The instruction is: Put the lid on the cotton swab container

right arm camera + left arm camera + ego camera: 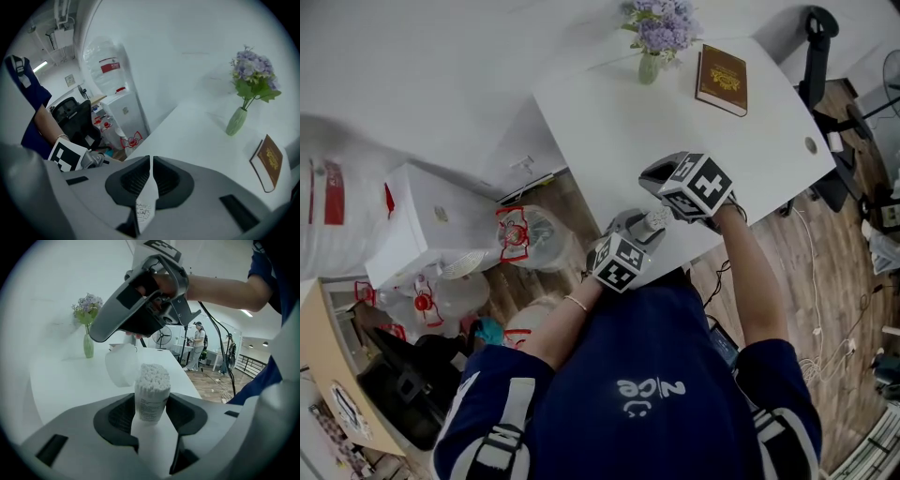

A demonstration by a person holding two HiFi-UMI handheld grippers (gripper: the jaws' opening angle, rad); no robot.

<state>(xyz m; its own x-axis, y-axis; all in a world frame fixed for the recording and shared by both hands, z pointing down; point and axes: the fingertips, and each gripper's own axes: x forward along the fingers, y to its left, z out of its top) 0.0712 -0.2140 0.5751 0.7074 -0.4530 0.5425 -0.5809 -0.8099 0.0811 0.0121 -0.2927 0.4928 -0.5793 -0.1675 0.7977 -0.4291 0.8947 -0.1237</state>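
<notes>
Dark blue shirt fabric fills the lower part of the head view, with both forearms reaching forward over the near edge of a white table.

Left gripper: jaws clamped on the cotton swab container. The container is a clear cylinder held upright, one pad against each side of its lower wall. It is uncapped, and the packed white swab tips stand exposed at the top. In the head view, the left gripper's marker cube sits just in front of the person's chest.

Right gripper: jaws almost together, pinching the thin wall of the lid, which its own view shows edge-on between the pads. In the left gripper view, the right gripper hangs above the container and points down. The translucent white lid is tilted, just beside and slightly behind the swab tips. It is not seated on the container. Whether its rim touches the swabs cannot be told.

Table contents, far side:
- A green vase of purple flowers.
- A brown book lying flat, near the vase.

Both stand well apart from the grippers.

A large water bottle stands on a white dispenser beside the table.
</notes>
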